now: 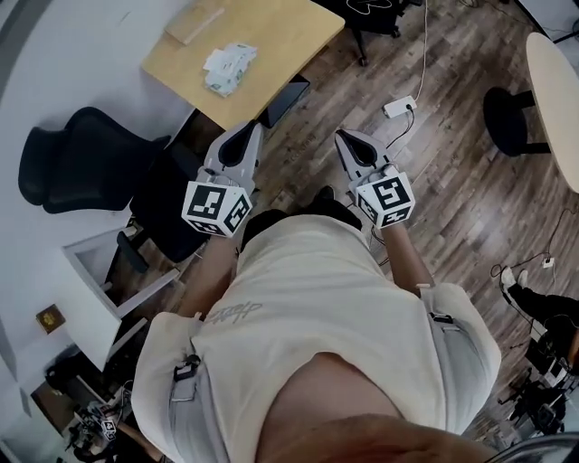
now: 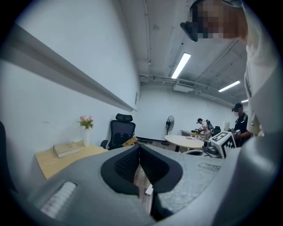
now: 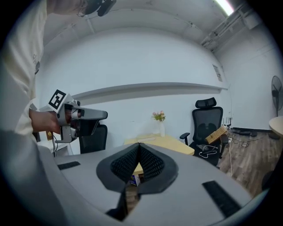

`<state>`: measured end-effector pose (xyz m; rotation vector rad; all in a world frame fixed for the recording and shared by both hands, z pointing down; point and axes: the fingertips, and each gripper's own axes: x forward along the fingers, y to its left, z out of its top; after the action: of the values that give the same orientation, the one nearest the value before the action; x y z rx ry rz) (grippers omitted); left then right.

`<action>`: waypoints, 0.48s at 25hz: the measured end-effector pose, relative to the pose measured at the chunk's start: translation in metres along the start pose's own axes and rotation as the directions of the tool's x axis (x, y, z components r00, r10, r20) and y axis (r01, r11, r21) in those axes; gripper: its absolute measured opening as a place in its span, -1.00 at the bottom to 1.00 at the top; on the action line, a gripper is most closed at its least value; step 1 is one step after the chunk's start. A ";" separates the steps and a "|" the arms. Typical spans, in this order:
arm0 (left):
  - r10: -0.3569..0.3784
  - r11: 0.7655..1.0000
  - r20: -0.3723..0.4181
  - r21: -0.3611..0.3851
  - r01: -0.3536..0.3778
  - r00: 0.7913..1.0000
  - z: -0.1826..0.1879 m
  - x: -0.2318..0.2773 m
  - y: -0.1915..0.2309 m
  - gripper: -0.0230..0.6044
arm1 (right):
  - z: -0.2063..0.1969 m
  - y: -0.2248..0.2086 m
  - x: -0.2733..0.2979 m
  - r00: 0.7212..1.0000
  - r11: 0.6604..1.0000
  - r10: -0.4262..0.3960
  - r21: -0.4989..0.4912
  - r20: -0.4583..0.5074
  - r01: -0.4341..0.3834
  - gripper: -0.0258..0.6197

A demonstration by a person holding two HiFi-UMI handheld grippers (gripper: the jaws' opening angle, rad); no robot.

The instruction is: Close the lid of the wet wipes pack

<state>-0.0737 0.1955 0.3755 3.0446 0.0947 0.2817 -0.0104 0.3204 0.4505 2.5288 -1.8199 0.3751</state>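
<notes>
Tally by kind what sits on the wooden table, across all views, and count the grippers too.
wet wipes pack: 1
book: 1
vase of flowers: 1
grippers: 2 (left gripper, right gripper, both shut and empty)
Total: 5
</notes>
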 end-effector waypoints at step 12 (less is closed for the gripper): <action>-0.029 0.999 -0.088 -0.022 0.027 0.996 -0.026 0.053 0.026 -0.88 | -0.017 -0.032 0.033 0.998 0.999 -0.006 0.036 -0.056 0.008 -0.92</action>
<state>-0.0247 0.1753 0.4130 3.0074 0.1393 0.4127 0.0261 0.3029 0.4780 2.5204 -1.8006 0.4771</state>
